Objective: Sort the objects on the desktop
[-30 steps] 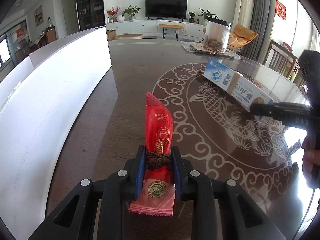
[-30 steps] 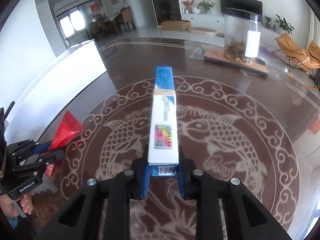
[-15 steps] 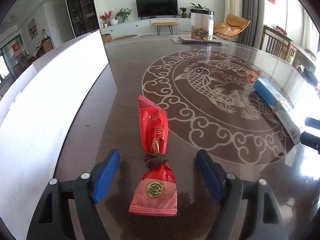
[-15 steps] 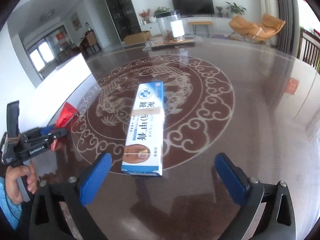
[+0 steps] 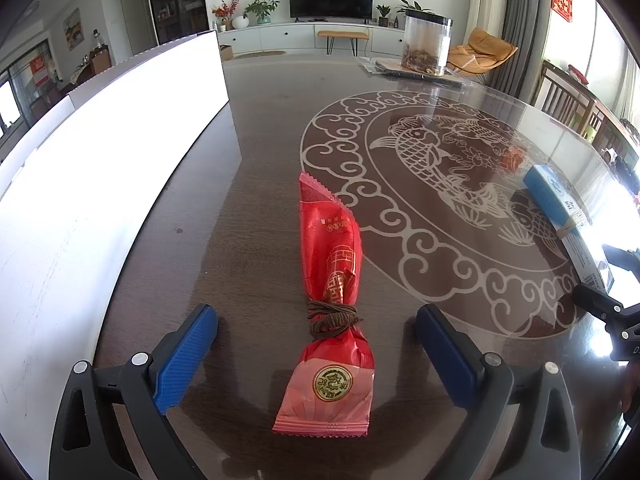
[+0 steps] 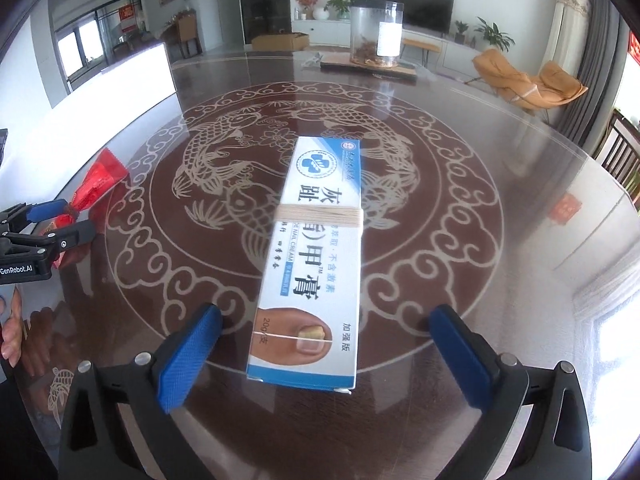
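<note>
Just let go of both: left gripper [image 5: 316, 356] and right gripper [image 6: 326, 352] wide open now, red snack packet [image 5: 330, 280] left of fish medallion [image 6: 304, 196], cream box [image 6: 316, 256] lying on it. Looks placed.

— What do we see carrying everything?
— A dark glossy table [image 5: 264, 128] with a pale carp pattern. On it we find a red snack packet [image 5: 330, 280], a nail-cream box [image 6: 316, 248], and a far clear jar [image 6: 376, 34] on a board [image 6: 368, 67].

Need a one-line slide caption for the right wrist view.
Right gripper open around a blue-and-white nail cream box lying on the fish-patterned table.
</note>
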{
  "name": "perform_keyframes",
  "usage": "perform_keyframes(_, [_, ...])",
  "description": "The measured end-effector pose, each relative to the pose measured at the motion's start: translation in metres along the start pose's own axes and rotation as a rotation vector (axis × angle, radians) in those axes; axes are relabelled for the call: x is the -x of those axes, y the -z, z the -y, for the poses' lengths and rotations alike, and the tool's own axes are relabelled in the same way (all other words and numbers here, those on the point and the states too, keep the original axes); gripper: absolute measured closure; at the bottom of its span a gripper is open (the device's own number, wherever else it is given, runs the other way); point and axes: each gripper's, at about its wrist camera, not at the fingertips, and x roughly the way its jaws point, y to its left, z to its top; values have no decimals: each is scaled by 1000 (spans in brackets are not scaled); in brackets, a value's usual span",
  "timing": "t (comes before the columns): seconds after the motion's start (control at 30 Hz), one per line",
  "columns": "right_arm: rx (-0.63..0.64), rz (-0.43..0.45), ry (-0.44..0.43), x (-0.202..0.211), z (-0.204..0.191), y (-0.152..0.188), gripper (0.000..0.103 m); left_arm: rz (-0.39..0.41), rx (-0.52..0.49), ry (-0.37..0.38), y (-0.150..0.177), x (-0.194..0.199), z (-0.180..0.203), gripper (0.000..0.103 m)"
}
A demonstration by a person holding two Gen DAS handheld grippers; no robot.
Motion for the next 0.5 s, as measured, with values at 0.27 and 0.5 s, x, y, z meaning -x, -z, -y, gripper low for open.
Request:
perform_keyframes(0.27, [0,0,0,0,0,0,0,0,1,0,0,-1,0,1])
perform_keyframes(0.5, [0,0,0,0,1,0,0,-4,-3,3,-1,0,0,0])
